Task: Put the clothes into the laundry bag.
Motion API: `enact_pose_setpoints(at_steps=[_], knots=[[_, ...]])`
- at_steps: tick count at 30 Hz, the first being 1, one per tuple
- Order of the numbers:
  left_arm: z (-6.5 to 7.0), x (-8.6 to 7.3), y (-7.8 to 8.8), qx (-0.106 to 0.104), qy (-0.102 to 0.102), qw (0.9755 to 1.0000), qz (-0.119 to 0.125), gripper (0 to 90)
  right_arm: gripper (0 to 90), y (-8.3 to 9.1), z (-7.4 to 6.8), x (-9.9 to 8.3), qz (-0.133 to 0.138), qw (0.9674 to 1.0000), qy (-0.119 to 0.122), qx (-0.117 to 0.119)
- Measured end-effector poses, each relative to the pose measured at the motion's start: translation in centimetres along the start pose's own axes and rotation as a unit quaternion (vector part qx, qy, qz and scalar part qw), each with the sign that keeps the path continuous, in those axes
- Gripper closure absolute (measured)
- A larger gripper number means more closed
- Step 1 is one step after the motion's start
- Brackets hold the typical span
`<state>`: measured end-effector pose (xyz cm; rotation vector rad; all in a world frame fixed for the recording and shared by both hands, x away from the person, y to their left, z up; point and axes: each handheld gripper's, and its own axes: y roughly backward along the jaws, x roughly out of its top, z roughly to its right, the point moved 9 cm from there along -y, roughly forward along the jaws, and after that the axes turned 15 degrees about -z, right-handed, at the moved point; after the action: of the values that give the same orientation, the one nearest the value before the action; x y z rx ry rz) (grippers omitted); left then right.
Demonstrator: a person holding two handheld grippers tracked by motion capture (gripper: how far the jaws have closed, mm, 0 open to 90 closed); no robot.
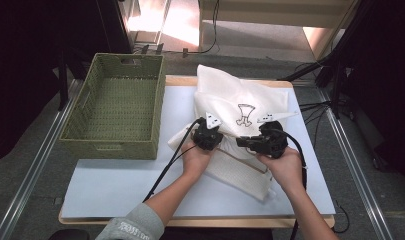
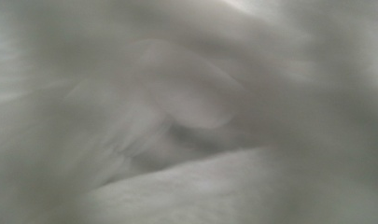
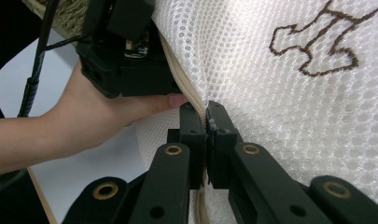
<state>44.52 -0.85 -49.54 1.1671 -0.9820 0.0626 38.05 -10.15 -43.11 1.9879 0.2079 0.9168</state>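
A pale blue-white table top (image 1: 115, 185) with a wooden edge sits on a grey floor, and the back of the room is dark. There is no writing to read, but the white mesh bag (image 1: 225, 100) in the middle of the table has a small brown outline drawing (image 1: 244, 114) on it, and the same brown drawing (image 3: 317, 44) shows big in the right gripper view. A green woven basket (image 1: 75, 117) stands on the left side of the table, just beside the bag, and nothing can be seen inside it. Black cables trail from both tools down toward the person. The bag is puffed up at the back and lies flat and folded at the front, near the person's hands. The left gripper (image 1: 208, 134) is pushed into the near edge of the bag, and its own view is just blurry white cloth (image 2: 186, 112) right up close, so I cannot tell if its jaws are spread or pressed together. The right gripper (image 3: 208, 122) has its two black jaws pressed together, pinching the tan edge strip (image 3: 184, 91) of the bag, where a small zipper pull seems to sit. The left hand (image 3: 107, 114) holds its black tool just beside that spot, with one fingertip touching the tan strip. In the high view the right gripper (image 1: 247, 142) points left at the bag.
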Motion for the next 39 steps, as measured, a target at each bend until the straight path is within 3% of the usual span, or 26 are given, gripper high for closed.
enact_pose_setpoints(at_steps=[3, 5, 8, 11, 12, 18, 26, 29, 33, 39], knots=[[-0.6, -0.8, -1.3, -0.005, 0.008, 0.9996, -0.025, 90.0, 88.2, -0.2, 0.0, -0.1, -0.005, 1.0000, -0.003, -0.002], [-0.8, -0.9, -1.2, -0.007, 0.015, 0.9995, -0.027, 90.0, 88.2, -0.4, 0.2, -0.1, -0.008, 0.9999, -0.005, -0.004], [-0.9, -1.0, -0.8, -0.026, 0.030, 0.9986, -0.034, 90.0, 88.2, -0.7, 0.4, -0.2, -0.010, 0.9999, -0.007, -0.006], [-0.8, -1.3, -0.2, -0.062, 0.052, 0.9958, -0.044, 90.0, 88.2, -1.0, 0.5, -0.3, -0.012, 0.9999, -0.009, -0.008], [-0.8, -1.5, 0.0, -0.070, 0.048, 0.9953, -0.048, 90.0, 88.2, -1.0, 0.5, -0.3, -0.012, 0.9999, -0.009, -0.008], [-0.5, -2.3, 2.1, -0.067, 0.005, 0.9958, -0.063, 87.7, 88.1, -1.0, -0.1, -0.2, -0.007, 0.9999, 0.000, -0.008], [-1.1, -2.9, 5.7, -0.075, 0.002, 0.9952, -0.063, 81.9, 88.0, -1.0, -0.1, -0.2, -0.007, 0.9999, 0.000, -0.009], [-0.5, -3.6, 6.6, -0.081, -0.007, 0.9948, -0.062, 80.5, 88.0, -1.0, -0.1, -0.2, -0.008, 0.9999, -0.002, -0.009], [0.4, -5.4, 5.9, -0.081, -0.020, 0.9928, -0.086, 76.6, 88.0, -1.0, -0.1, -0.2, -0.008, 0.9999, -0.001, -0.008], [-0.3, -7.9, 4.0, -0.061, -0.009, 0.9917, -0.113, 64.4, 88.0, -1.0, -0.1, -0.2, -0.008, 0.9999, -0.001, -0.008]])
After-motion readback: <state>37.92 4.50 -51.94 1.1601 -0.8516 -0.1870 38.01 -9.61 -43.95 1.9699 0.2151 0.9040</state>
